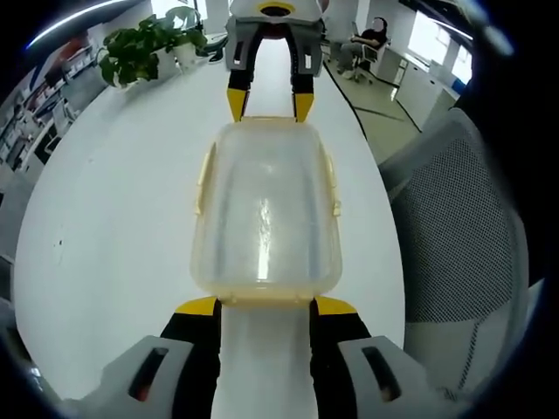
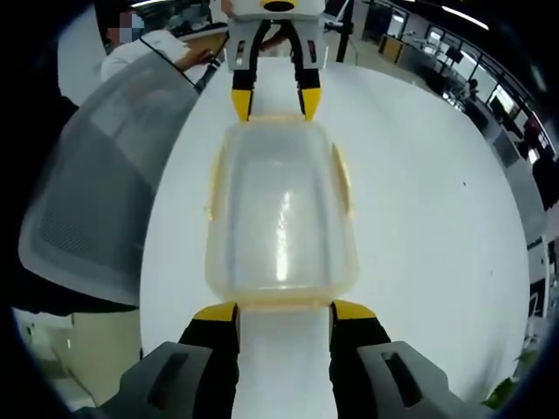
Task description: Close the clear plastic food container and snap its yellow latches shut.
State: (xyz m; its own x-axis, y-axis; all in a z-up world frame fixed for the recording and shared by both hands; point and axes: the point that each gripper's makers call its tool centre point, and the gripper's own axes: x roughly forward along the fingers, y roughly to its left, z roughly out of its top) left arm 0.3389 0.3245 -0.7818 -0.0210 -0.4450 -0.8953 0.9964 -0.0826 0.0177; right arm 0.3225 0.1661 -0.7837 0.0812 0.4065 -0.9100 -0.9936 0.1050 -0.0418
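Observation:
A clear plastic food container (image 1: pixel 265 214) (image 2: pixel 281 218) lies on the white table (image 1: pixel 113 218) (image 2: pixel 419 192) with its lid on. Yellow latches (image 1: pixel 204 175) (image 2: pixel 343 179) run along both long sides; whether they are snapped down I cannot tell. My left gripper (image 1: pixel 266 305) (image 2: pixel 275 103) is open, its yellow-tipped fingers (image 1: pixel 199 306) against one short end. At the opposite short end my right gripper (image 2: pixel 285 311) (image 1: pixel 269 106) is open too, its yellow tips touching that end. Neither pair of jaws clasps the container.
A grey mesh office chair (image 1: pixel 463 236) (image 2: pixel 96 201) stands close to the table's long edge. Potted plants (image 1: pixel 144 48) sit at one end of the table. A seated person (image 1: pixel 371 39) is at a far desk, and another person (image 2: pixel 166 48) sits past the other end.

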